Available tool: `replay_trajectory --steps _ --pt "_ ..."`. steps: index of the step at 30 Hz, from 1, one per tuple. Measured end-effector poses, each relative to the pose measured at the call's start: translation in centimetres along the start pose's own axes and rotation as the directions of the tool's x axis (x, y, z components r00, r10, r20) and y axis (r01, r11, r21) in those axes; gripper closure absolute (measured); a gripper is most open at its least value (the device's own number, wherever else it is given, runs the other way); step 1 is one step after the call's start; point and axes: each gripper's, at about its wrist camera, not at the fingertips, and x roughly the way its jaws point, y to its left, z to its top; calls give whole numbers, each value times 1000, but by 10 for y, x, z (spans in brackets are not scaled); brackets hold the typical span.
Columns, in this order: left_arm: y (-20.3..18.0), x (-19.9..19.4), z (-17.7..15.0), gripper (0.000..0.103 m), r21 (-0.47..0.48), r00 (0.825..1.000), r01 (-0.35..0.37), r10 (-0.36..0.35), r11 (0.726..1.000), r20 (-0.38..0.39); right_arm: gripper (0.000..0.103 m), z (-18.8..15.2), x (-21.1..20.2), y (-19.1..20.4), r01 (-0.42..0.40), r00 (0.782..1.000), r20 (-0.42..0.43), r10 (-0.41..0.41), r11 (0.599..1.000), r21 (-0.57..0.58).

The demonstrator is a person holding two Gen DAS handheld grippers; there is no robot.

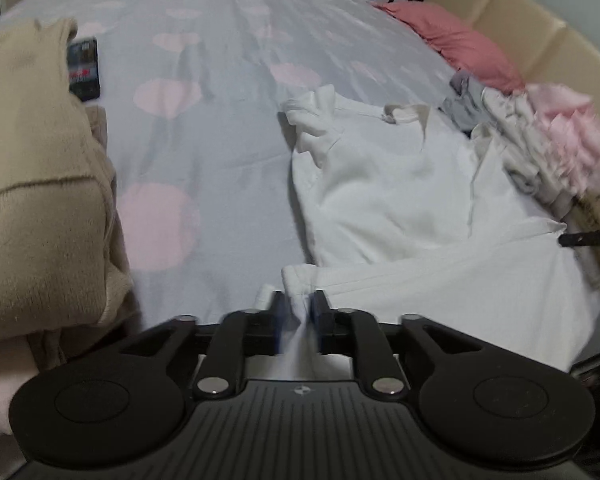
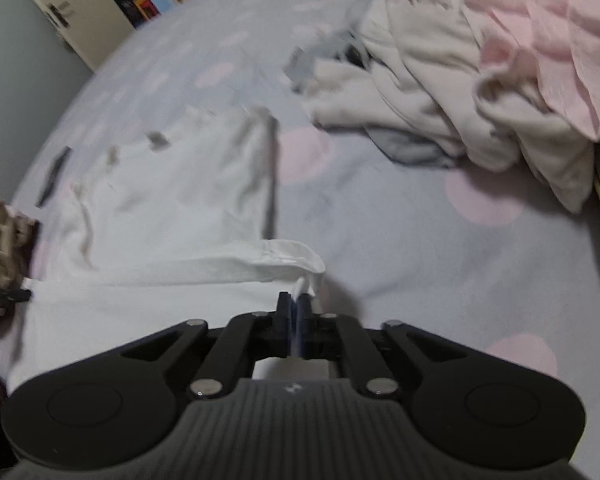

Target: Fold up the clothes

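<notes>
White shirt fabric is pinched in both grippers, which grip its near hem at opposite corners. The left gripper has its jaws nearly together with a bunched fold of the hem between them; the right gripper is clamped tight on a thin edge of the same cloth. From the left gripper the shirt spreads forward and to the right across the bed, its collar at the far end. A folded beige sweater sits to the left of that gripper, and a dark phone lies on the sheet just beyond the sweater. Ahead and to the right of both grippers is a heap of clothes, cream and pink. Further off, past the heap in the left wrist view, a pink pillow leans against a cream headboard. A door shows far left of the right gripper.
</notes>
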Motion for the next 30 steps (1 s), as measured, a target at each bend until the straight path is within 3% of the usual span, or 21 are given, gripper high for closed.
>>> replay_trajectory --steps 1,3,6,9,11,13,15,16,20,21,22,24,26,28,30 --pt "-4 -1 1 86 22 1000 -9 9 1000 8 77 0 -1 0 11 1000 2 -11 1000 0" --pt "-10 -5 4 82 62 999 -30 29 998 17 69 0 -2 0 33 999 6 -33 999 0" --pt "-10 -17 5 68 61 997 -61 57 996 60 68 3 -12 2 76 996 45 -75 997 -27" --pt "-10 -33 6 66 51 989 -89 82 995 126 68 6 -24 13 75 993 94 -66 992 -100" --pt "-16 -42 7 66 76 986 -47 34 996 164 68 3 -20 28 12 997 71 -1 989 -150" --pt "-25 -47 6 66 108 981 58 -77 992 178 68 0 -16 42 -52 997 44 62 979 -198" --pt "-35 -44 3 66 122 975 147 -164 982 149 68 -3 -13 56 -117 992 15 124 963 -243" --pt "-41 -39 0 66 132 977 155 -172 979 127 67 -5 -11 63 -147 988 -2 152 953 -265" --pt "-53 -5 -14 66 169 990 137 -132 976 -40 62 -19 13 73 -129 990 -93 106 943 -306" --pt "-54 3 -17 70 175 990 121 -106 977 -92 62 -21 16 72 -118 990 -108 88 942 -314" --pt "-56 0 -17 72 173 993 104 -92 979 -78 62 -24 19 72 -106 990 -123 69 941 -323" --pt "-61 -18 -8 72 116 995 96 -94 989 -20 62 -29 24 71 -85 988 -151 35 937 -338" --pt "-69 -46 9 72 16 992 111 -112 994 61 61 -21 13 68 -95 991 -118 62 947 -305" --pt "-82 -80 27 56 -83 986 128 -117 988 118 61 -12 4 65 -91 994 -84 70 957 -276" --pt "-98 -115 42 46 -159 983 116 -90 981 162 61 -5 -4 66 -68 997 -56 55 966 -250"
